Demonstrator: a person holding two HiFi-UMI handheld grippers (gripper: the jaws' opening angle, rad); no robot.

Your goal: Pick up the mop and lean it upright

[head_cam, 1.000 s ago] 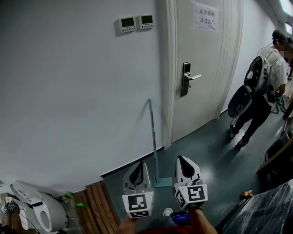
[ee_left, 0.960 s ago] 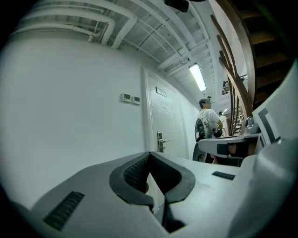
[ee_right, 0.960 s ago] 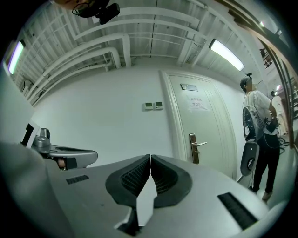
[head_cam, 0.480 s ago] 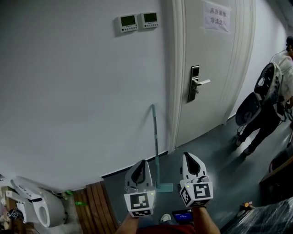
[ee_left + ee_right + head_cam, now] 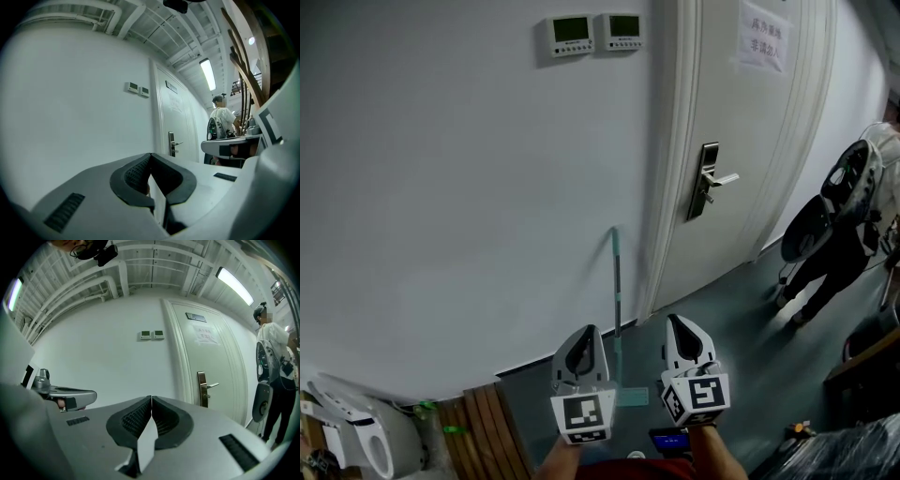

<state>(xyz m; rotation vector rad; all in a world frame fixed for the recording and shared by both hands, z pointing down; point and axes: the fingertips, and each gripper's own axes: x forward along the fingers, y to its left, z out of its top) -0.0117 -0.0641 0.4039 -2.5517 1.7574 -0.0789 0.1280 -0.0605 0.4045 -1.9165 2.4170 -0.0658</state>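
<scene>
The mop (image 5: 617,291) stands upright with its thin green handle leaning on the white wall beside the door frame; its flat head (image 5: 628,396) rests on the dark floor. My left gripper (image 5: 583,349) is shut and empty, held low just left of the mop head. My right gripper (image 5: 684,336) is shut and empty too, to the right of the mop. In both gripper views the jaw tips meet with nothing between them, at the left gripper (image 5: 150,159) and the right gripper (image 5: 151,401). Neither touches the mop.
A white door (image 5: 741,141) with a metal handle (image 5: 710,180) is right of the mop. A person (image 5: 848,225) with a backpack stands at the far right. Wooden slats (image 5: 483,431) and a white device (image 5: 356,441) lie at bottom left. Two wall panels (image 5: 595,33) hang high up.
The view has shifted: the door, the mop and the person slid rightward in the head view. Both grippers stayed shut and side by side. The mop has not moved from the wall.
</scene>
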